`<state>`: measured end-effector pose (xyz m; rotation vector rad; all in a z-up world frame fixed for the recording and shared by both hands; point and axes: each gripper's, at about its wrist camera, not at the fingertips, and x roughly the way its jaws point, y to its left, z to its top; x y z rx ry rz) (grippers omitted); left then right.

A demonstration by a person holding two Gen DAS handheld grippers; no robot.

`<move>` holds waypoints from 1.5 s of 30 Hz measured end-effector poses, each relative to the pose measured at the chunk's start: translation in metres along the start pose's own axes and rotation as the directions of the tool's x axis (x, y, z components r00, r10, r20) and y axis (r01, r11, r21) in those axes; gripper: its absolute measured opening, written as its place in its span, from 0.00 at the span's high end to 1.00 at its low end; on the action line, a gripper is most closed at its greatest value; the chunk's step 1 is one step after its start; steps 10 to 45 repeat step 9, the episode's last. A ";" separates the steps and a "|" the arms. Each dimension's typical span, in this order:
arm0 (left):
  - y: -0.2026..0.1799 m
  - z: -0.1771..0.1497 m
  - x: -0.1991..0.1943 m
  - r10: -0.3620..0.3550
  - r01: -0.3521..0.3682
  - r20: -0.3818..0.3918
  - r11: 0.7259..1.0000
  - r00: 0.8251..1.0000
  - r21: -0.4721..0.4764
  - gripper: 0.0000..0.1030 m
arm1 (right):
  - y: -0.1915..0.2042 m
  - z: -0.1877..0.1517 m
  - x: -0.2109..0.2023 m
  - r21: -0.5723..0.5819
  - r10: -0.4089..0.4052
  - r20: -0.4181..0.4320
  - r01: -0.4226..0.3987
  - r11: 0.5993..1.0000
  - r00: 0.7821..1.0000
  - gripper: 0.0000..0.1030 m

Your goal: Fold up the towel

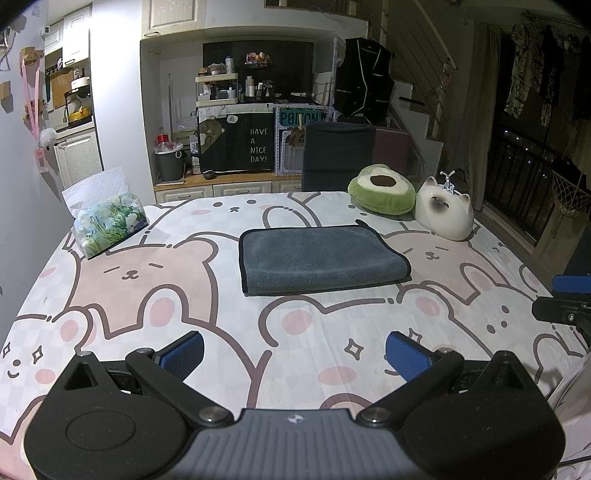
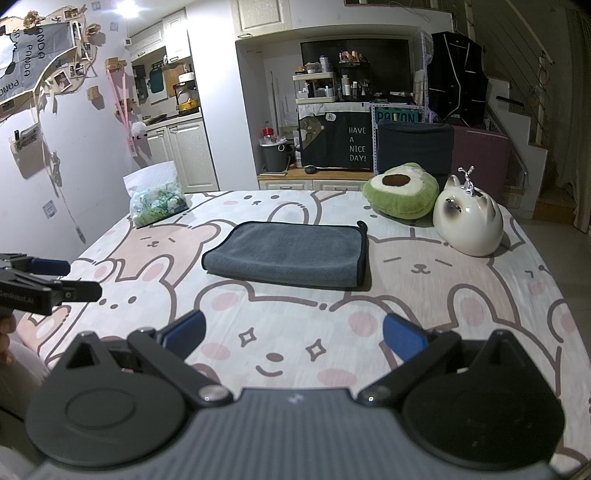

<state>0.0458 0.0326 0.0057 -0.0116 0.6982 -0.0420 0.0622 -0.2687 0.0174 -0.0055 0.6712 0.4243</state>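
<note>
The room is dim and coolish, lit mainly by a glaring white ceiling lamp point(image 2: 127, 7) that blows out at the top left of the right wrist view. The glossy cream cat-shaped ceramic jar point(image 2: 468, 221) catches soft highlights and throws a faint shadow. Both fisheye views bend strongly, with black vignetted corners. The dark balcony side point(image 1: 535, 155) sinks into murk. Focus is fairly sharp throughout.

- The right tool point(image 1: 570, 301) is being cut off by the left wrist view's right edge, hiding its fingertips.
- The avocado cushion point(image 2: 400, 194) is hiding the chair's point(image 2: 415, 147) lower part.
- Small bottles on the far shelf point(image 1: 236, 90) are staying too small to identify.
</note>
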 end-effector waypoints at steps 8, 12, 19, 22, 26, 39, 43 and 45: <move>-0.001 -0.001 0.000 0.002 -0.002 -0.003 1.000 1.000 0.002 0.00 | 0.000 0.000 0.000 0.000 0.000 0.000 0.000 1.000 1.000 0.00; -0.002 -0.001 0.000 0.003 -0.003 -0.003 1.000 1.000 0.003 0.00 | 0.000 0.000 0.000 0.000 0.001 0.000 -0.001 1.000 1.000 0.00; -0.002 -0.001 0.000 0.003 -0.003 -0.003 1.000 1.000 0.003 0.00 | 0.000 0.000 0.000 0.000 0.001 0.000 -0.001 1.000 1.000 0.00; -0.002 -0.001 0.000 0.003 -0.003 -0.003 1.000 1.000 0.003 0.00 | 0.000 0.000 0.000 0.000 0.001 0.000 -0.001 1.000 1.000 0.00; -0.002 -0.001 0.000 0.003 -0.003 -0.003 1.000 1.000 0.003 0.00 | 0.000 0.000 0.000 0.000 0.001 0.000 -0.001 1.000 1.000 0.00; -0.002 -0.001 0.000 0.003 -0.003 -0.003 1.000 1.000 0.003 0.00 | 0.000 0.000 0.000 0.000 0.001 0.000 -0.001 1.000 1.000 0.00; -0.002 -0.001 0.000 0.003 -0.003 -0.003 1.000 1.000 0.003 0.00 | 0.000 0.000 0.000 0.000 0.001 0.000 -0.001 1.000 1.000 0.00; -0.002 -0.001 0.000 0.003 -0.003 -0.003 1.000 1.000 0.003 0.00 | 0.000 0.000 0.000 0.000 0.001 0.000 -0.001 1.000 1.000 0.00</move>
